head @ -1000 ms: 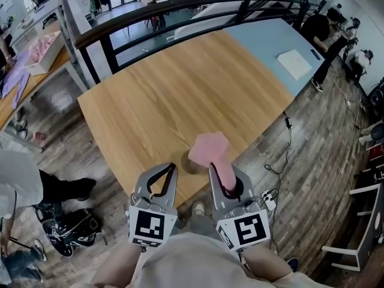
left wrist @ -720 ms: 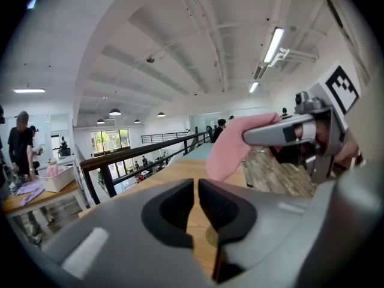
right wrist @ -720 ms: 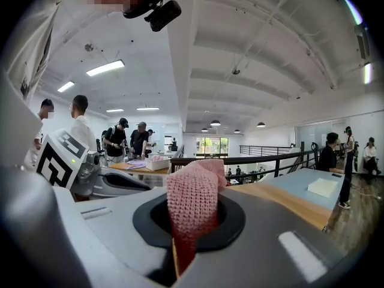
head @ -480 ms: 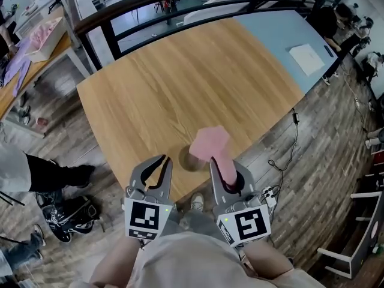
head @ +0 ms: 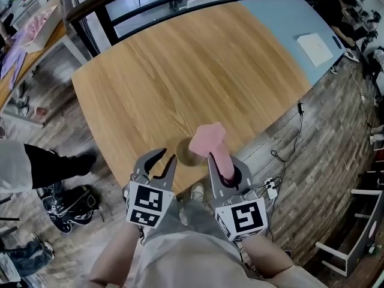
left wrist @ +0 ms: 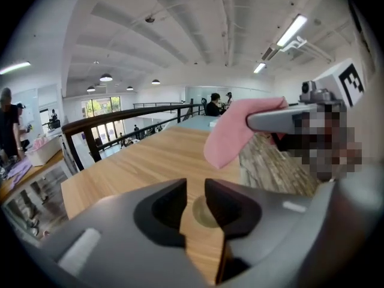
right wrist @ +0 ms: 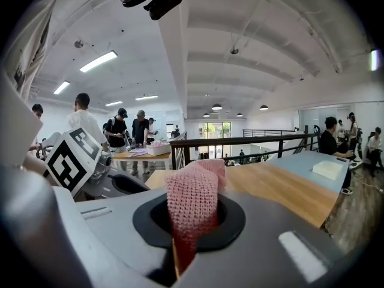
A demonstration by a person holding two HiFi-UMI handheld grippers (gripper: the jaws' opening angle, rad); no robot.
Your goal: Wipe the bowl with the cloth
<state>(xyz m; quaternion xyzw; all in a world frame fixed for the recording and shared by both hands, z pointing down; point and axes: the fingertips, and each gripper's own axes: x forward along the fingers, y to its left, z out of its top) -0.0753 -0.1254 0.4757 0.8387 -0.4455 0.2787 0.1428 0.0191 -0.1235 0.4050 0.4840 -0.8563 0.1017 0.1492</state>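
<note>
A small olive bowl (head: 183, 156) sits on the wooden table (head: 180, 71) close to its near edge, partly covered from above by the pink knitted cloth (head: 207, 140). My right gripper (head: 218, 159) is shut on the cloth, which sticks up out of its jaws (right wrist: 195, 197) over the bowl's right side. My left gripper (head: 167, 158) is just left of the bowl, its jaws opening with nothing between them. In the left gripper view the bowl (left wrist: 204, 212) shows through the gap of the left gripper (left wrist: 195, 188), with the cloth (left wrist: 231, 131) hanging above it.
The table has a pale blue far section (head: 282, 17) with a white sheet (head: 316, 48) on it, and a dark railing (head: 120, 5) behind. A person's leg (head: 54, 167) and a black bag (head: 66, 212) are on the floor at left. Cables (head: 270, 191) lie at right.
The left gripper's jaws have parted from shut to a clear gap. The right gripper still holds the cloth over the bowl. The head camera has tilted a little.
</note>
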